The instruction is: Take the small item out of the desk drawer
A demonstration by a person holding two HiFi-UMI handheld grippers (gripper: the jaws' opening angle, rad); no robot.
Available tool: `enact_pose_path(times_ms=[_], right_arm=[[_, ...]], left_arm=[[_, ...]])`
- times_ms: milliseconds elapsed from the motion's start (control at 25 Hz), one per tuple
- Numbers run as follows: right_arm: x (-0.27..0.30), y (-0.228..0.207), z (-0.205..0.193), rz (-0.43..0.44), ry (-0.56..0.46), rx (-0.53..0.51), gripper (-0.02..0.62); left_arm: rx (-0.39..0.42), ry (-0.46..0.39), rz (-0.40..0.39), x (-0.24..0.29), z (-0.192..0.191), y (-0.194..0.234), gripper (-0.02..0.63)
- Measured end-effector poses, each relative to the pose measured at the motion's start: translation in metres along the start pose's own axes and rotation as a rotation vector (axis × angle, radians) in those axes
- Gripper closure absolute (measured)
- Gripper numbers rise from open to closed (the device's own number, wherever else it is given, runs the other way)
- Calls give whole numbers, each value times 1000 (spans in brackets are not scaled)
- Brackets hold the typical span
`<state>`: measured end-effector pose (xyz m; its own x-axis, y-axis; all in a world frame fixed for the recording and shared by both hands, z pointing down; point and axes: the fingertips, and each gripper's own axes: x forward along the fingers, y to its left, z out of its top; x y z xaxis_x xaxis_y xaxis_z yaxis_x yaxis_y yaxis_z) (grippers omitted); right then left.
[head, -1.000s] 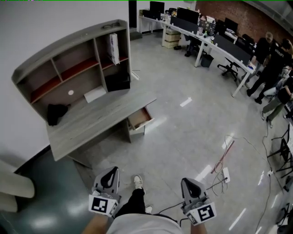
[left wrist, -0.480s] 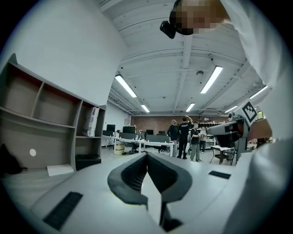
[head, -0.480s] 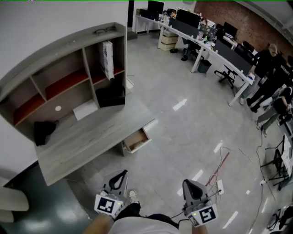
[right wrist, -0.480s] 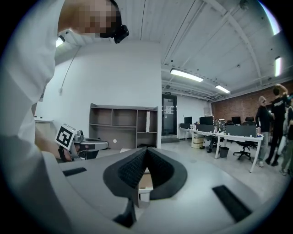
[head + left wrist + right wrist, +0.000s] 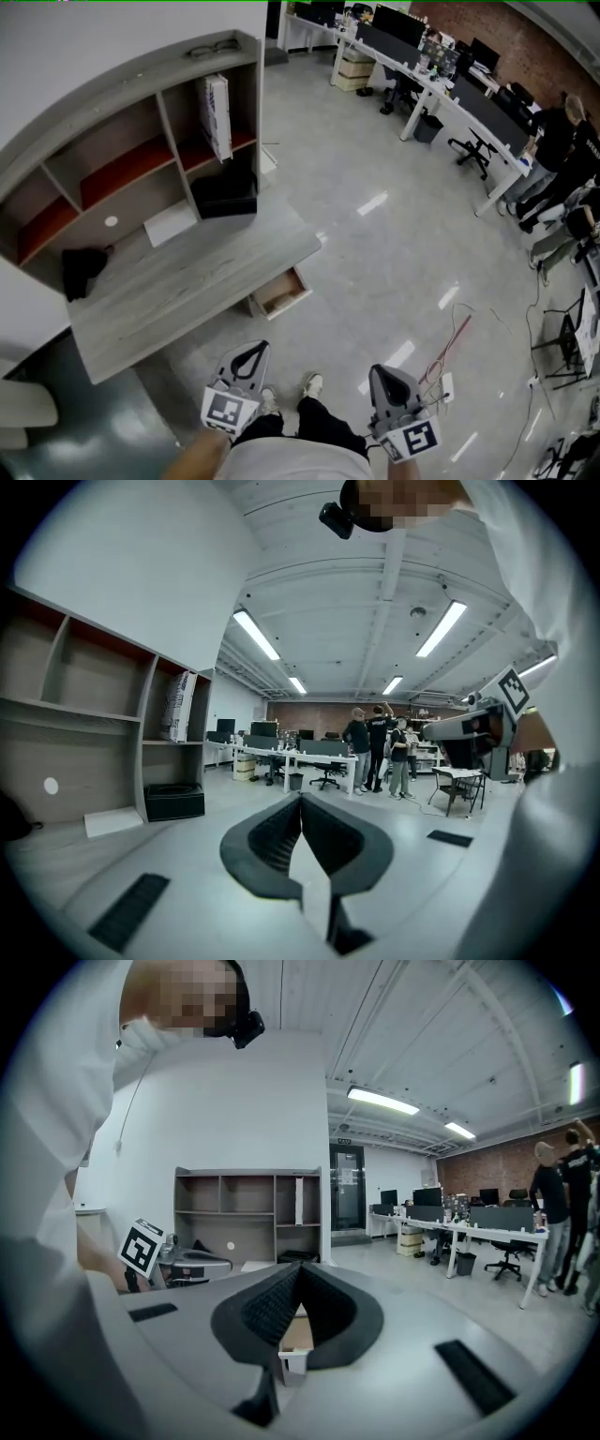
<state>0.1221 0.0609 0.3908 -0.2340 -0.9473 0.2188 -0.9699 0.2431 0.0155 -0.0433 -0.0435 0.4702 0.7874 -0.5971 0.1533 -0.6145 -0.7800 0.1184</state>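
The small item cannot be made out inside the drawer (image 5: 281, 292), which stands pulled out under the bench (image 5: 178, 281), its inside pale wood. On the bench's shelves, a black box (image 5: 225, 197) fills the lower right compartment and a white pack (image 5: 216, 117) stands upright in the one above. The drawer lies ahead of both claws, well apart: a little right of the left claw (image 5: 253, 345), left of the right claw (image 5: 381, 373). Both claws are closed tip to tip, holding nothing.
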Motion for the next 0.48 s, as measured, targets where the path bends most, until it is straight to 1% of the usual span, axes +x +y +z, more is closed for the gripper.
enact_pose_path(times_ms=[200,280,360,480], right_arm=[[38,-29,13,72,-53,-6,574],[49,-43,19,100,-68,-13,574],[61,-58,21,121,-74,-6,574],[79,-74,16,159,-64,11,574]], left_arm=[[36,-1,79,16,7,16,588],[53,-5,109,21,14,16,588],[64,9,137,29,15,17,588],[59,47,170,44,8,25,588]])
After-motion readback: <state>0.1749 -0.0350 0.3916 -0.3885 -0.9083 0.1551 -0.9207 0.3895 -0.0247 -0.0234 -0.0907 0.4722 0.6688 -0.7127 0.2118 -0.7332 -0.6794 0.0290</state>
